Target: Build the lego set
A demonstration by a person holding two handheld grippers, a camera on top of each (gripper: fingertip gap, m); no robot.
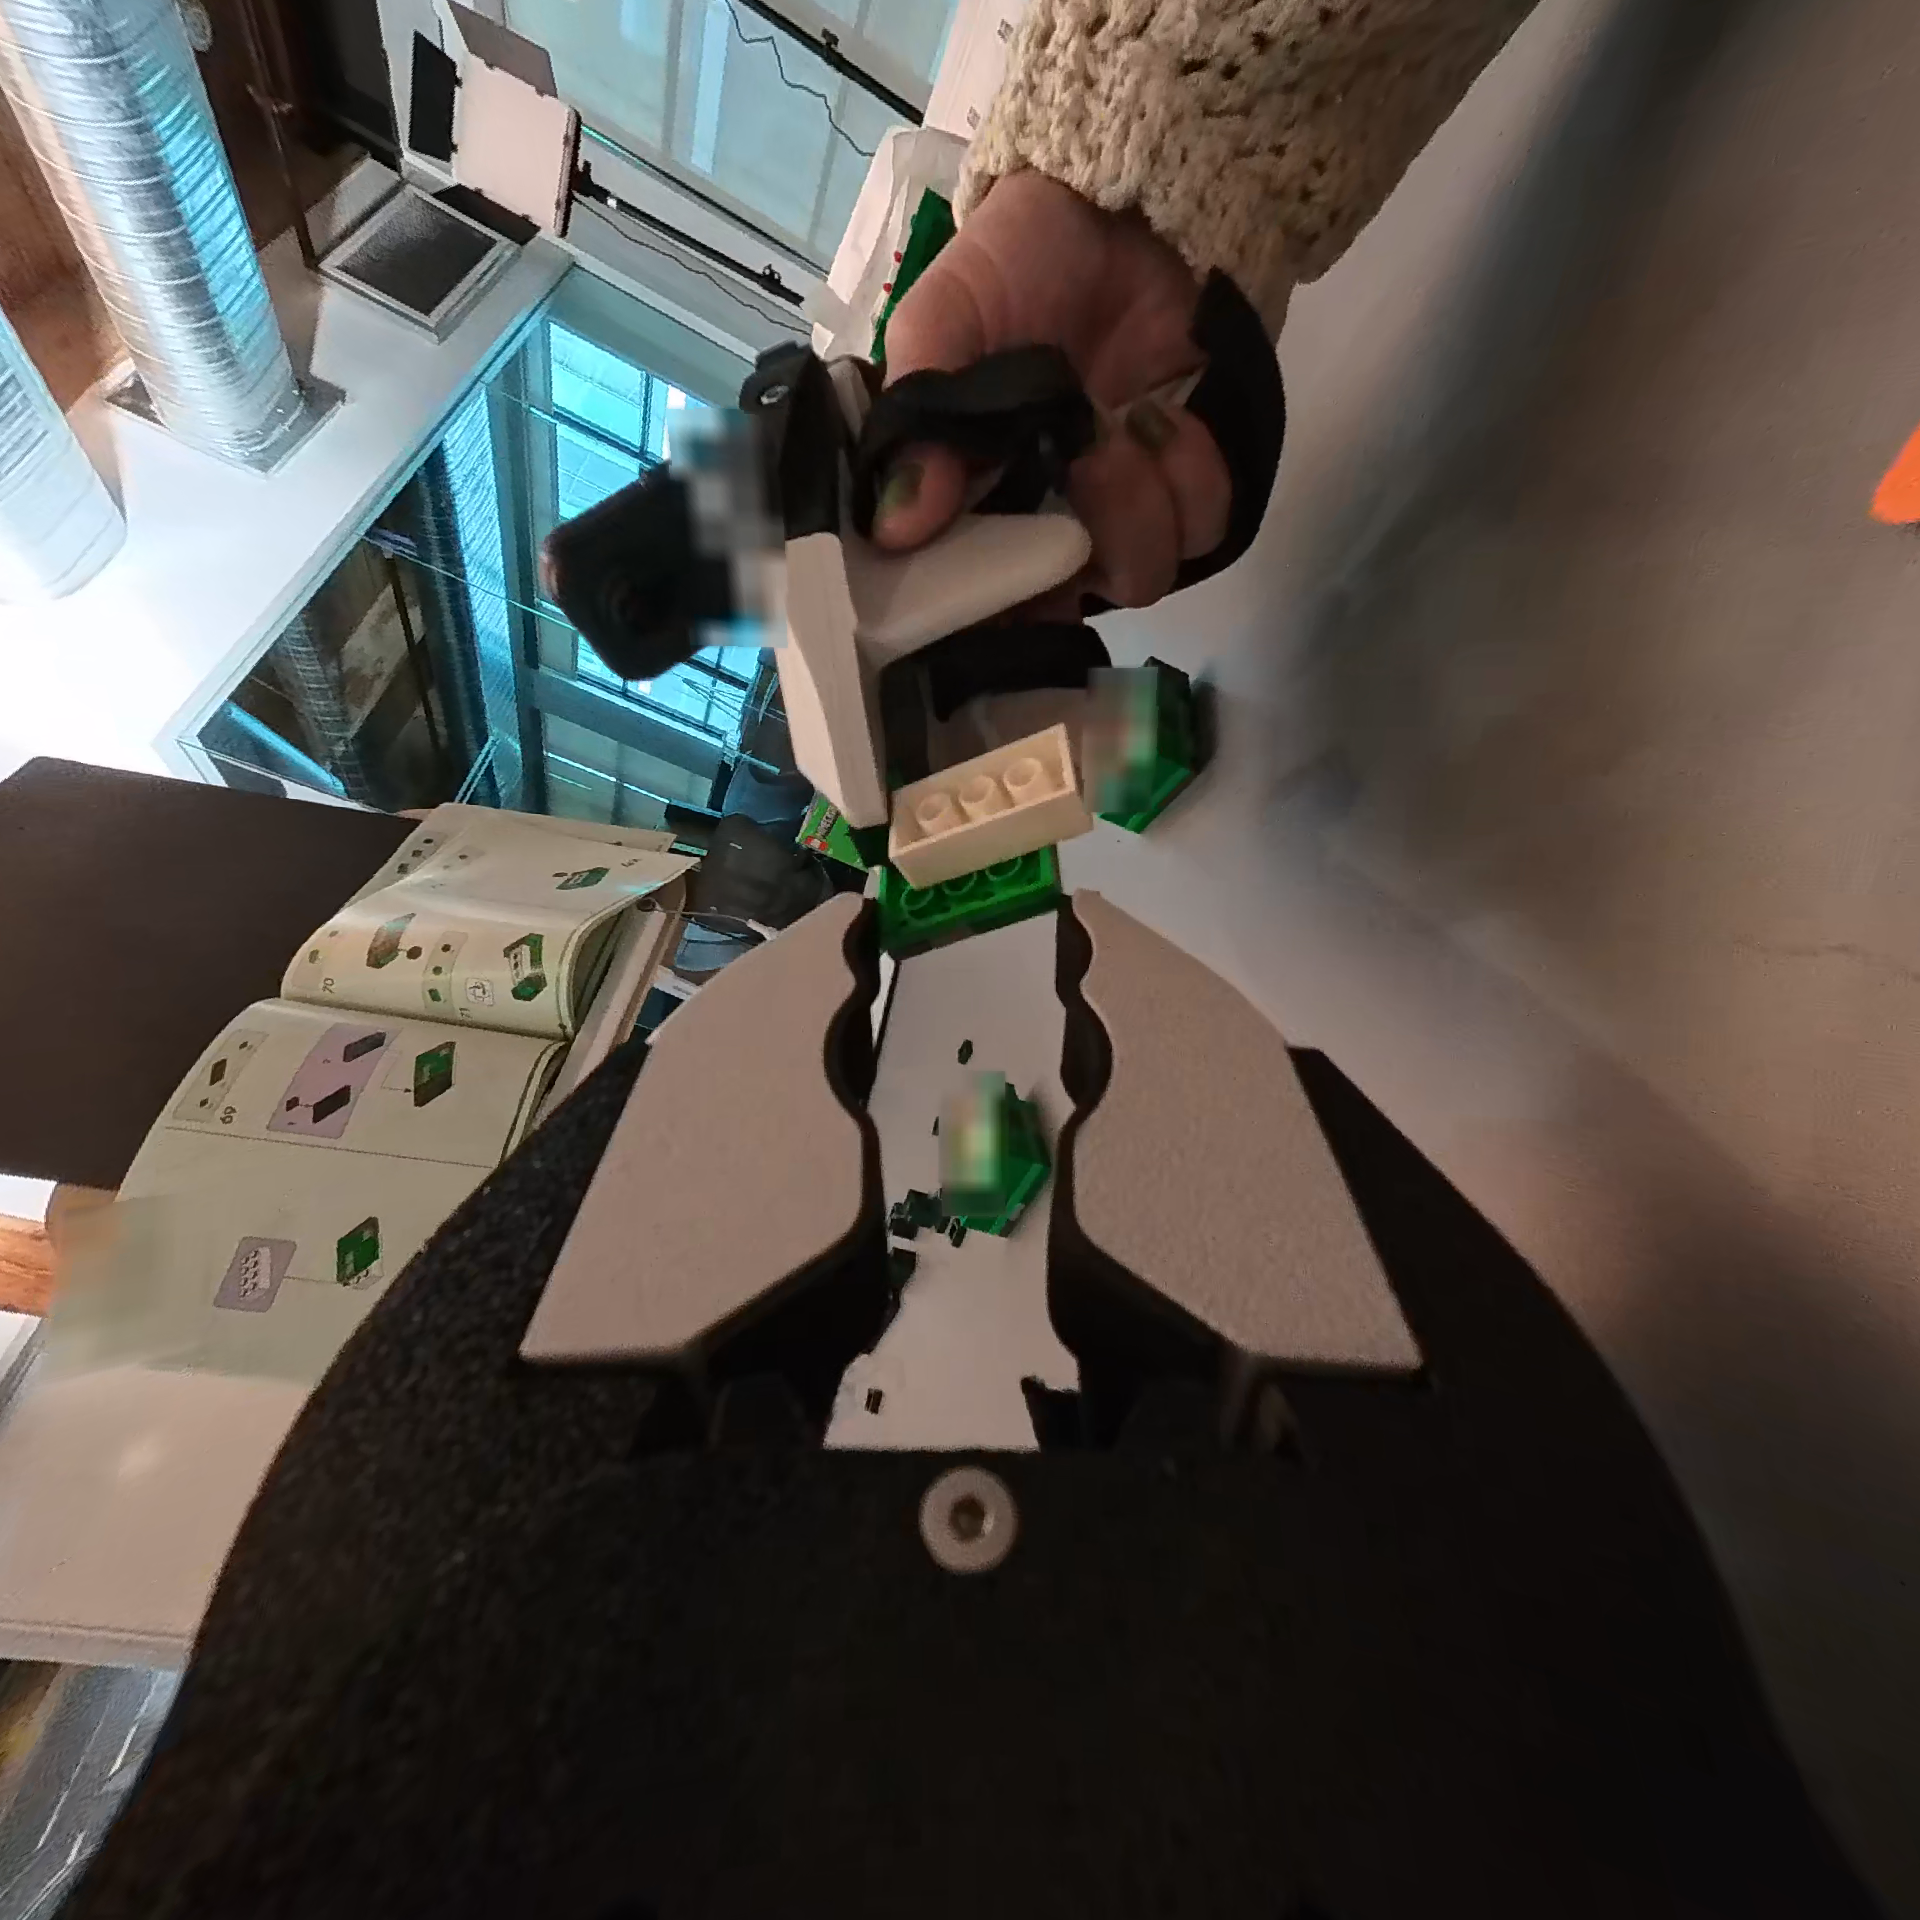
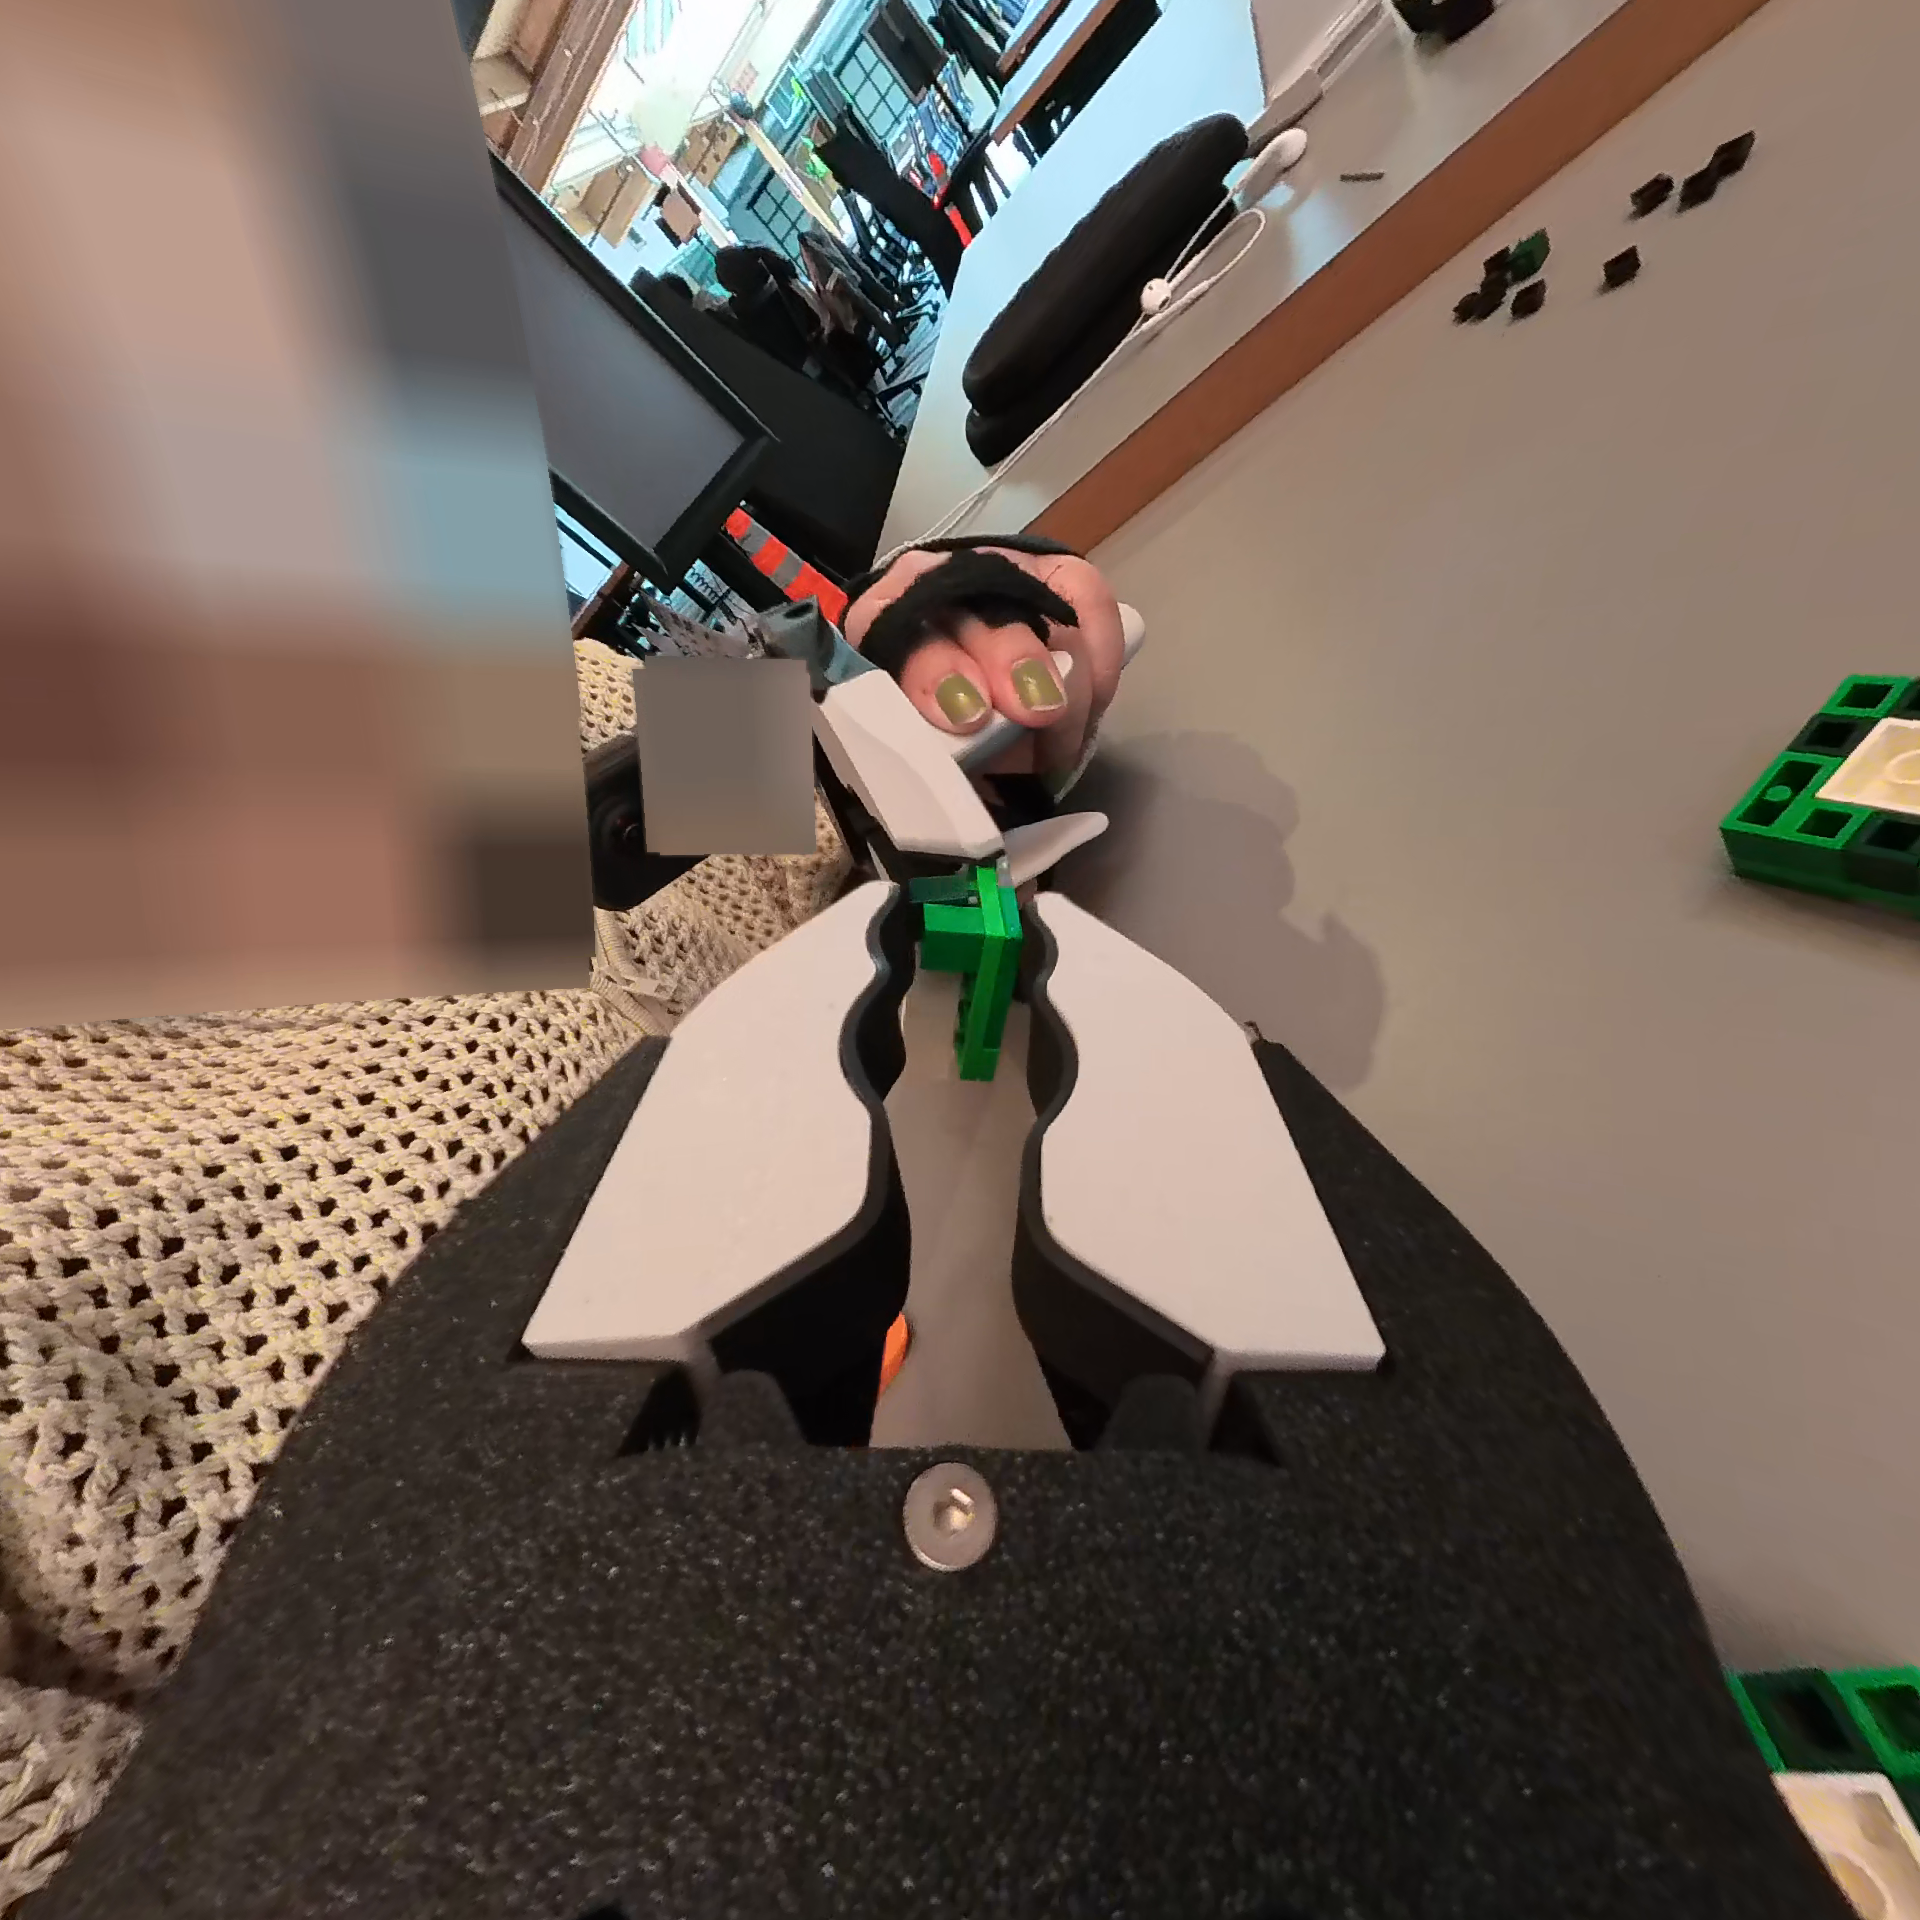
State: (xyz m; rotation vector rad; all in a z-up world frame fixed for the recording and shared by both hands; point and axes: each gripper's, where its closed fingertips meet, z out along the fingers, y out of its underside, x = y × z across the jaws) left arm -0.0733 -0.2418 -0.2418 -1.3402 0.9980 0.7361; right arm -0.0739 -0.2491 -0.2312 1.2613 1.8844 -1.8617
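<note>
Green lego piece (image 2: 971, 961) sits pinched at the right gripper's (image 2: 966, 935) fingertips, and the left gripper (image 1: 966, 920) is clamping that same green piece, white brick (image 1: 987, 821) just beyond its tips.

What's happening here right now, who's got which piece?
A person with two handheld grippers is mid-assembly above the grey table. The left gripper is clamped on a small green Lego sub-assembly. The right gripper meets it tip to tip, with a white brick at its fingertips against the green piece; its grip isn't clear. The instruction booklet lies open nearby.
</note>
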